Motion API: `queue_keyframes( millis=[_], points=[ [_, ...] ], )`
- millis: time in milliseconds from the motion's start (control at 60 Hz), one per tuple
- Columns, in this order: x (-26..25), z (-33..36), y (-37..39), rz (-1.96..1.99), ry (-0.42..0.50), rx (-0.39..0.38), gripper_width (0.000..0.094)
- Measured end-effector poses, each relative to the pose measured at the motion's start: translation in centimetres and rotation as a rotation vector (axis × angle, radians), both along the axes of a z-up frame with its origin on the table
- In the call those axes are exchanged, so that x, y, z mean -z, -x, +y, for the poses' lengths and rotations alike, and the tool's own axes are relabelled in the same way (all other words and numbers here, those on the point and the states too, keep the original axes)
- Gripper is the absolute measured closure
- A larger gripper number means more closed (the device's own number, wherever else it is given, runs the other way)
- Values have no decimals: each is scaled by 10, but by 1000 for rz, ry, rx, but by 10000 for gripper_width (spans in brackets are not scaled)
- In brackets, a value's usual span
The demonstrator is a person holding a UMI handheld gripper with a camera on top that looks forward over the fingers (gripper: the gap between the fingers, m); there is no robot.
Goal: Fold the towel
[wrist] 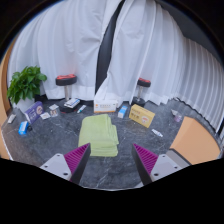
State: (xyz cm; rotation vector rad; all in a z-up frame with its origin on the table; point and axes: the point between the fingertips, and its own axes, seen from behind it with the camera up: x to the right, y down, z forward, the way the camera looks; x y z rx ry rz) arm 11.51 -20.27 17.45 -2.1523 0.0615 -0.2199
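Observation:
A light green towel (99, 134) lies folded on the dark marbled table (55, 140), just ahead of my fingers and a little left of the middle between them. My gripper (112, 158) is open and empty, held above the table's near part. Its magenta pads show on the left finger (77, 156) and the right finger (146, 157), set wide apart with bare table between them.
A potted plant (25, 84) stands at the far left. Small boxes and items (45, 110) lie at the back left, a white tray (105, 105) behind the towel, a yellow box (142, 115) at the back right. White curtains (120, 45) hang behind.

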Motion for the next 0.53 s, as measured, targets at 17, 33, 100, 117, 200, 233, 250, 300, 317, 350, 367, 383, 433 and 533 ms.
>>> queue_keyframes(
  millis=[17, 33, 100, 117, 200, 233, 250, 300, 317, 350, 367, 383, 433, 533],
  points=[
    [-4, -9, 6, -1, -3, -2, 83],
    [-7, -18, 11, -2, -6, -5, 85],
    [-21, -53, 32, -7, -20, -8, 87],
    [-23, -62, 36, -8, -20, -6, 85],
    [-35, -106, 59, -7, -26, -12, 85],
    [-39, -119, 68, -7, -29, -14, 88],
    [-41, -125, 72, -7, -31, -14, 86],
    [-45, -144, 82, -7, -30, -16, 86],
    [-47, -150, 84, -6, -30, -17, 87],
    [-49, -160, 90, 0, -29, -18, 89],
    [-51, -165, 93, 4, -31, -17, 88],
    [-52, -170, 95, 7, -37, -17, 89],
    [-56, -180, 100, -2, -42, -23, 86],
    [-62, -191, 106, -8, -53, -27, 85]
  ],
)
